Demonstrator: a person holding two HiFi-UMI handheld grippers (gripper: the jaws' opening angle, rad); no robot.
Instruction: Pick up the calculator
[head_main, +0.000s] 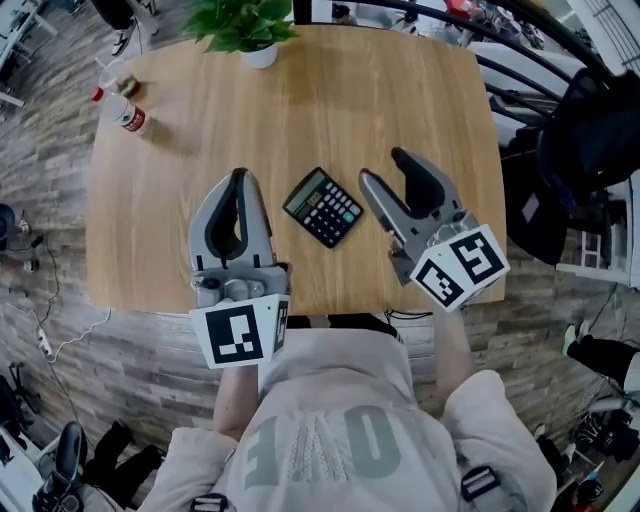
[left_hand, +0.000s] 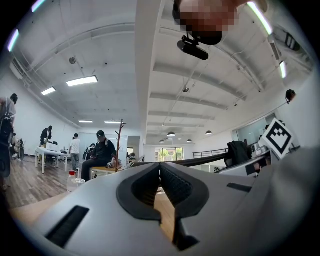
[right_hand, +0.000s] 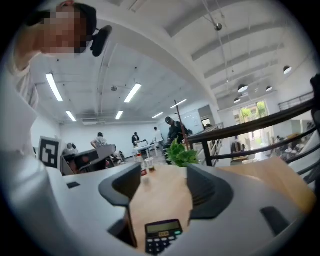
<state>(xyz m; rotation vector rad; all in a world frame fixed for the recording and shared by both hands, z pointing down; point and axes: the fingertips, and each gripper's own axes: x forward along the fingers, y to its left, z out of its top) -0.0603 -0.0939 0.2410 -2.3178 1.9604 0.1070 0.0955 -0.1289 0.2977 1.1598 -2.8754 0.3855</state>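
Calculator (head_main: 323, 207) lies flat on the wooden counter (head_main: 160, 230) between the 2 claws, nearer the right; left claw (head_main: 238, 178) has its jaws closed together and empty, right claw (head_main: 385, 167) has its jaws apart, gripping nothing.

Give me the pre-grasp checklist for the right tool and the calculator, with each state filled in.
1. Jaws of the right tool apart and empty: ok.
2. The calculator flat on the table, uncovered: ok.
3. The calculator between the pads of the right tool: not ok, it lies beside the jaws, not gripped.
4. Opening wide enough for the calculator: cannot tell.
5. The left tool shut, clear of the calculator: ok.
6. The bottle and plant out of the way: ok, near the far edge.
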